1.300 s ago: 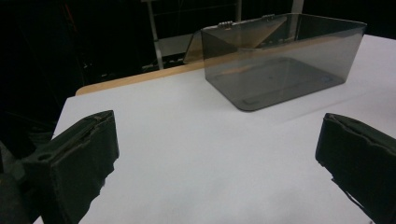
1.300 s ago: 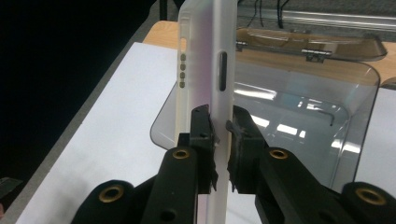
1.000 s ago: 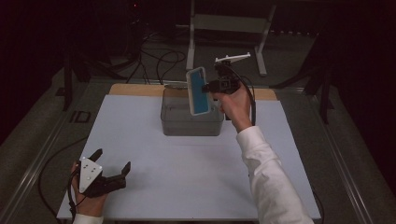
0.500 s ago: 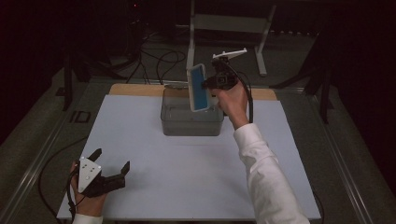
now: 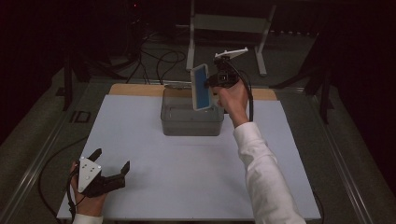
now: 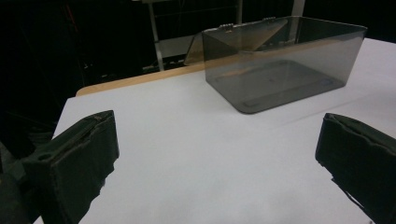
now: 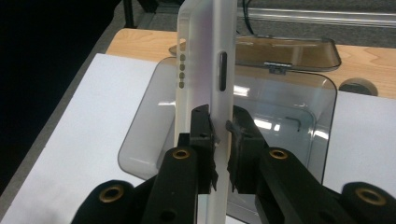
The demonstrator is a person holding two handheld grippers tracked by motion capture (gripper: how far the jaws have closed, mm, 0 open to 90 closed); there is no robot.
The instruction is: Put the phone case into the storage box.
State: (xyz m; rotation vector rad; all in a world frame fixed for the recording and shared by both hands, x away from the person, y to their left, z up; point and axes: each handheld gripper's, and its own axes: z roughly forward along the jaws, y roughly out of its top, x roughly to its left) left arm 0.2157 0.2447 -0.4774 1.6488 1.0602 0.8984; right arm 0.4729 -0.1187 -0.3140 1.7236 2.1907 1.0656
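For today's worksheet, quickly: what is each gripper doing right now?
Left gripper: open, holding nothing.
Right gripper: closed on the phone case.

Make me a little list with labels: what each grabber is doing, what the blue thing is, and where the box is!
right gripper: shut on the phone case, above the box
phone case: white rim, blue face, held upright on its edge
box: clear grey, open, nothing inside, on the white table
lid: flipped back behind the box
left gripper: open, holding nothing, low at the near left of the table
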